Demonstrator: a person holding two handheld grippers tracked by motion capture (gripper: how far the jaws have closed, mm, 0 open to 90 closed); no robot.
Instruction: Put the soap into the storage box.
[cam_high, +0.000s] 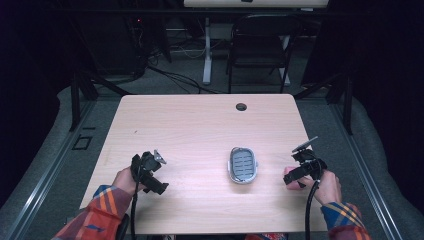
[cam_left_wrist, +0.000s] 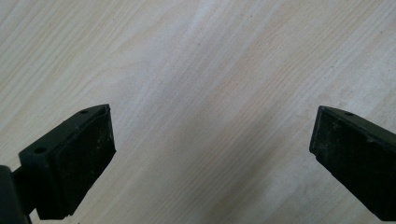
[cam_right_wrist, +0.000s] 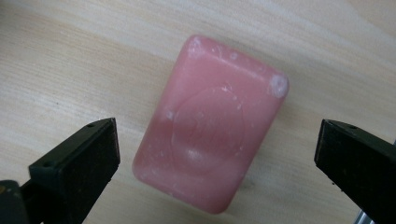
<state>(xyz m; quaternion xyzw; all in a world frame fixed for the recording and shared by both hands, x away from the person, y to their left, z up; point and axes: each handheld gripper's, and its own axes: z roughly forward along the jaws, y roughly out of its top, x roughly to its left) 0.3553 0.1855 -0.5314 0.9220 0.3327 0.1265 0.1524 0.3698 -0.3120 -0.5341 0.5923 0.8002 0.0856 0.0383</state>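
At lower right of the worktop (cam_high: 200, 125) we see a pink soap bar (cam_right_wrist: 210, 123) lying flat btwn the right claw (cam_right_wrist: 217, 154) jaws, spread wide, not touching. Left claw (cam_left_wrist: 212, 149) also apart, w/ bare wood beneath. Grey soap dish (cam_high: 243, 165) sits center-right.

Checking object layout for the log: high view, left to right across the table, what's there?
left gripper → grey soap dish → pink soap bar with the right gripper over it, jaws apart.
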